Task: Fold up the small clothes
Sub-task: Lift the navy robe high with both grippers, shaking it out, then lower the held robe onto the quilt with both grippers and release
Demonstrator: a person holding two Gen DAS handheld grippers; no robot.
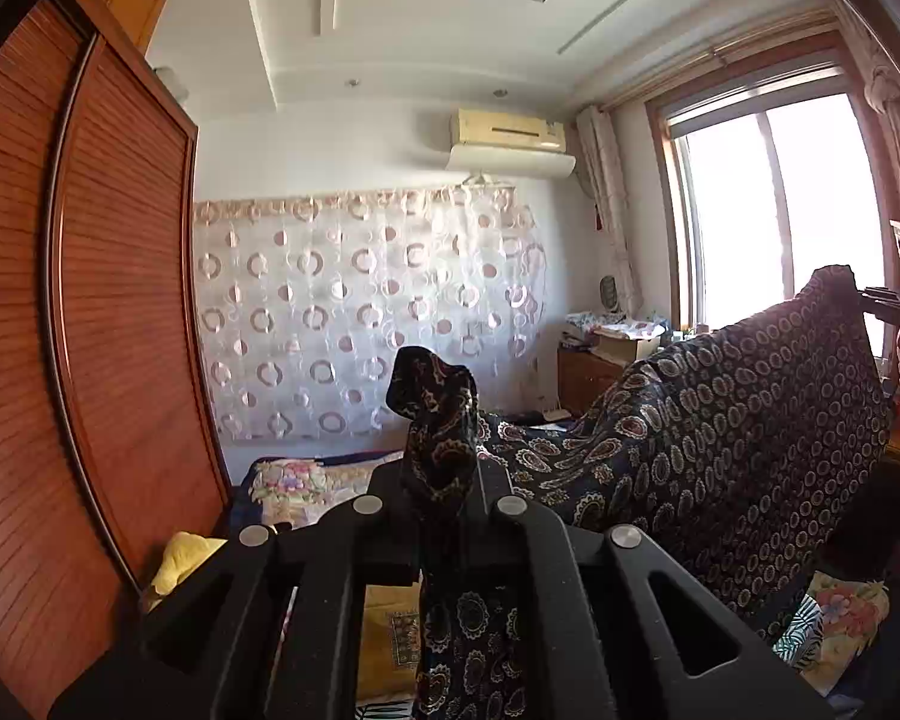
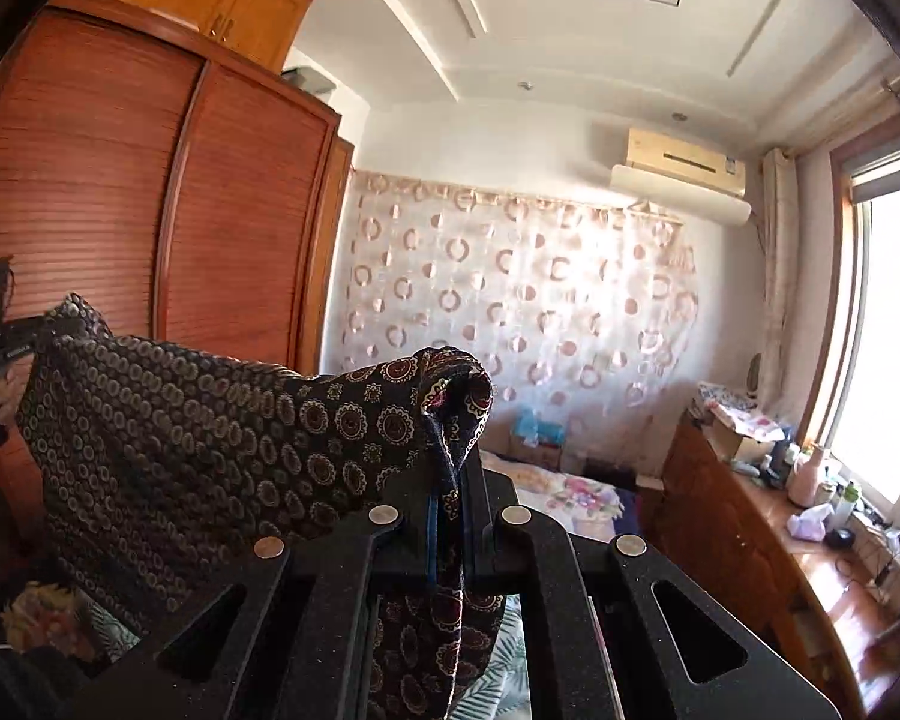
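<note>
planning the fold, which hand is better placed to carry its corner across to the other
Neither clearly: both tongs, left and right, are shut on the cloth at similar height.

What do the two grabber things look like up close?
Both are matte black and blocky. The left gripper and right gripper each have angled black arms with long slots cut through them and four round silver pins on top. A thin blue strip runs between the right one's jaws. Seen from the side, the left gripper is a black cross-shaped block with small white lettering on it.
</note>
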